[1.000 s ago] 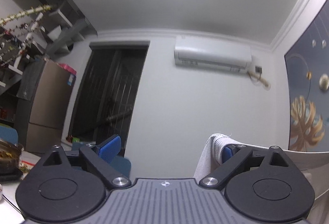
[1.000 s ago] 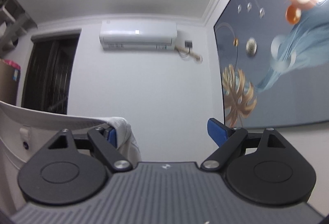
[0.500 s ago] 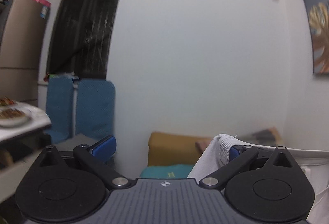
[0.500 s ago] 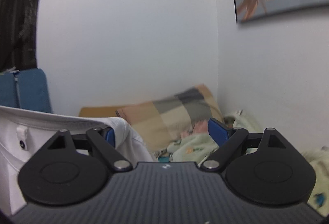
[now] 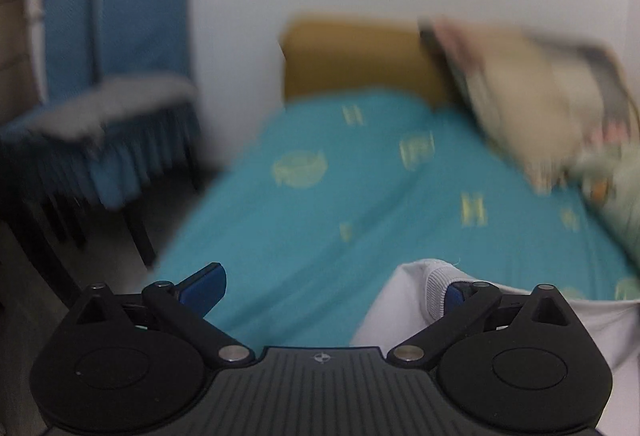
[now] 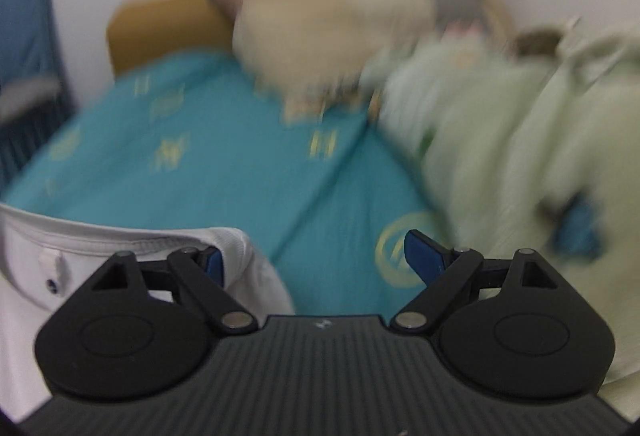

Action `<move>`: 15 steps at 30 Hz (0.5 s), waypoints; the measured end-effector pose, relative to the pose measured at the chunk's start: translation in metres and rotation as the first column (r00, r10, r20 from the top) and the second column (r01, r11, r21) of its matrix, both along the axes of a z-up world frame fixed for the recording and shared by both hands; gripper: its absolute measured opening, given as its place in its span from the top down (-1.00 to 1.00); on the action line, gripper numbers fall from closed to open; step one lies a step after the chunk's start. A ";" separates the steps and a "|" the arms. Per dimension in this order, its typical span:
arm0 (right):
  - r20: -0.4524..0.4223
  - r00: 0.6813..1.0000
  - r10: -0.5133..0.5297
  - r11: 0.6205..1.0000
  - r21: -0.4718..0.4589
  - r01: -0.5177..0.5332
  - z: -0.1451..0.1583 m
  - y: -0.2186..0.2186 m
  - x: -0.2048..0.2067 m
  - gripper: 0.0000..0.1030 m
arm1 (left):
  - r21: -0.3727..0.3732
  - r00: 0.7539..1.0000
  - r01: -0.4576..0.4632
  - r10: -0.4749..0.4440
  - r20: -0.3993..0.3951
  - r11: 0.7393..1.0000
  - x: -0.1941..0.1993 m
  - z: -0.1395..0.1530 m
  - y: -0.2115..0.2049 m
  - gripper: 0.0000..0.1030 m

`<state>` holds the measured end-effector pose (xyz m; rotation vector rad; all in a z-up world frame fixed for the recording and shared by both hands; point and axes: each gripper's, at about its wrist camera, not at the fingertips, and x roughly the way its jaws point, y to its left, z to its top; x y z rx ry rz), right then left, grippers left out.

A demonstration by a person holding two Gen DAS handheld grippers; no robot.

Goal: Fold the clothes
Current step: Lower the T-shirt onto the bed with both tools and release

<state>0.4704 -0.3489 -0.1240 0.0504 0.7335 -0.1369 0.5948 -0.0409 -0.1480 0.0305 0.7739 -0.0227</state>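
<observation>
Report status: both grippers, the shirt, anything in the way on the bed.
Left gripper and right gripper open, white shirt draped over one finger each. Teal bed ahead; pillow and green blanket crowd the right.

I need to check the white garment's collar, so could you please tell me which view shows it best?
The right wrist view: the white garment shows its collar band and a button there. The left wrist view catches only a ribbed edge beside one finger.

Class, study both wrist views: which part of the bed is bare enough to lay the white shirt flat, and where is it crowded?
Bare room: the teal sheet, from the mustard headboard toward the white shirt, bordered on the left by the blue chair. Crowded: the right side, with the checked pillow and the pale green quilt. Blur hides small items.
</observation>
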 end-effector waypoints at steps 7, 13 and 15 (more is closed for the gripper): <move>-0.169 0.973 0.159 0.980 0.148 -0.134 -0.013 0.007 0.006 -0.71 | 0.113 0.958 0.221 -0.194 -0.209 0.969 -0.003 -0.007 -0.022 -0.97; -0.022 0.996 0.085 0.960 0.269 -0.076 0.044 -0.003 -0.042 -0.71 | 0.014 0.983 0.180 -0.179 -0.033 0.984 -0.057 0.051 0.002 -0.99; 0.034 0.996 0.087 0.964 0.247 -0.093 0.066 0.001 -0.070 -0.71 | -0.022 0.986 0.168 -0.167 0.024 0.986 -0.092 0.071 0.012 -0.99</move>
